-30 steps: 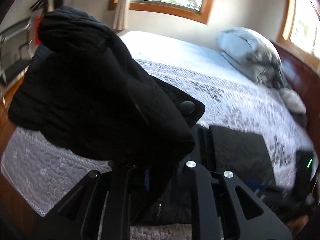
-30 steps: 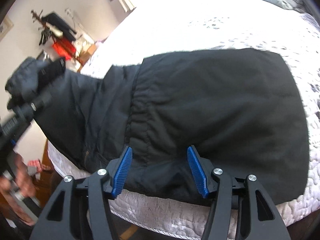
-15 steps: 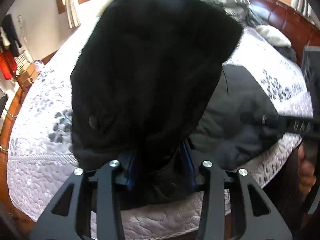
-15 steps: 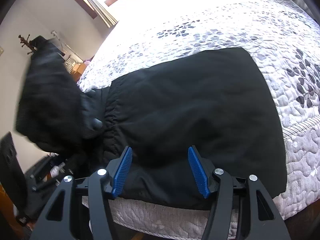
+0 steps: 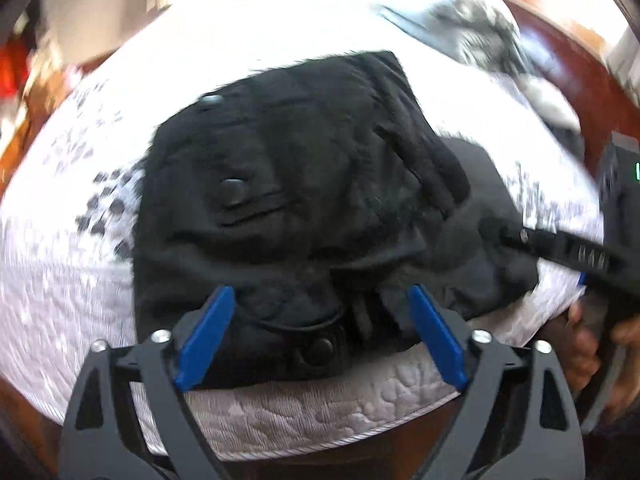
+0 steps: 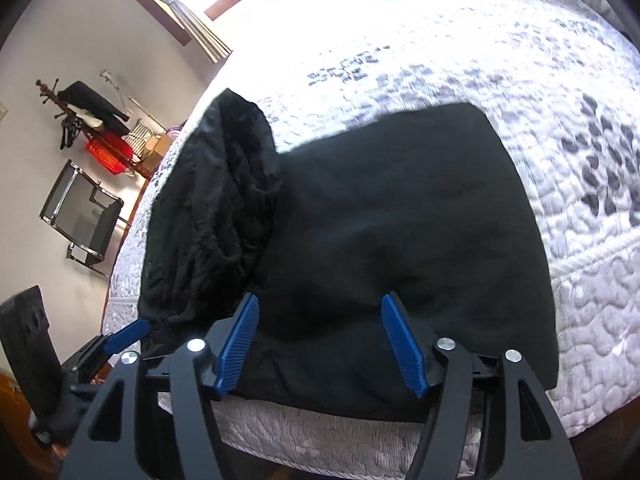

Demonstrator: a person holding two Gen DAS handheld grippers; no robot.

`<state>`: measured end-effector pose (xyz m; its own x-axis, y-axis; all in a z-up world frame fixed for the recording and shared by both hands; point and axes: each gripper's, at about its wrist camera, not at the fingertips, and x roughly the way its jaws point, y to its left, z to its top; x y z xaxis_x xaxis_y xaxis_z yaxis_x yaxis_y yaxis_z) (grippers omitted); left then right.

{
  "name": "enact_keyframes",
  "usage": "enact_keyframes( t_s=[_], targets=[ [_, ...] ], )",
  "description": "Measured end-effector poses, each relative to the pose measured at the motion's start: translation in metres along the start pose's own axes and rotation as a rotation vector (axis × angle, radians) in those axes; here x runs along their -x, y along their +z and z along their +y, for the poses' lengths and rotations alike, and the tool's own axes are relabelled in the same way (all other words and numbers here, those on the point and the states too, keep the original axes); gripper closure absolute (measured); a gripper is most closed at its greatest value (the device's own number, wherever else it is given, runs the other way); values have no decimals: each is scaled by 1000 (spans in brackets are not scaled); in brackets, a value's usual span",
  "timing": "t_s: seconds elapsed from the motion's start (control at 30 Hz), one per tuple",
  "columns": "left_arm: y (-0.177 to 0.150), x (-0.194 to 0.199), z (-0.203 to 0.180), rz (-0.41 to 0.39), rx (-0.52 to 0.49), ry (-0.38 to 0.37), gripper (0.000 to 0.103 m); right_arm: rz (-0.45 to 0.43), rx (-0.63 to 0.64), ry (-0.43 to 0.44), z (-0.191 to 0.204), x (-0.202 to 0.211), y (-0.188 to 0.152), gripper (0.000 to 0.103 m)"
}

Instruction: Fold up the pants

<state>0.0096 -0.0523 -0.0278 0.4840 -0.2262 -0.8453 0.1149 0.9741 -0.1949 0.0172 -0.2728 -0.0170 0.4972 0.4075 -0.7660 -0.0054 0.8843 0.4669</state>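
Black pants [image 5: 304, 200] lie on the bed [image 5: 320, 412], at its near edge, w/ one part folded over the rest in a rumpled heap; the flatter part [image 6: 400, 220] spreads to the right of the heap in the right wrist view. A snap button [image 5: 234, 194] and a pocket flap show on top of the heap, another button at the edge of the pants nearest the left gripper.

Left gripper [image 5: 320, 332] sits just at the pants' near edge. Jaws wide apart, have just been opening; cloth lies between the blue pads [image 5: 206, 336] but they don't press on it.

Right gripper [image 6: 320, 344] is over the pants' near edge too, jaws apart and have just been opening a bit, nothing clamped; fabric lies below and between the pads.

Beyond the pants: white quilt w/ grey leaf print, pillows [image 5: 480, 28] at the far side. A hand [image 5: 588, 344] right of the pants holds the other tool. Left of the bed, a folding chair [image 6: 80, 220] by the wall.
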Motion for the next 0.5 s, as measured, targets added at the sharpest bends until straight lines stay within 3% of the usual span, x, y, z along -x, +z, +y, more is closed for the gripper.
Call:
enact_keyframes(
  t_s=[0.13,0.37,0.5],
  targets=[
    [2,13,44,-5,131,38,13,-40,22,32,15,10,15,19],
    [31,1,68,1,223,120,13,-17,32,66,30,-11,63,16],
    [50,-12,60,19,219,123,13,81,41,95,35,-43,92,13]
  ],
)
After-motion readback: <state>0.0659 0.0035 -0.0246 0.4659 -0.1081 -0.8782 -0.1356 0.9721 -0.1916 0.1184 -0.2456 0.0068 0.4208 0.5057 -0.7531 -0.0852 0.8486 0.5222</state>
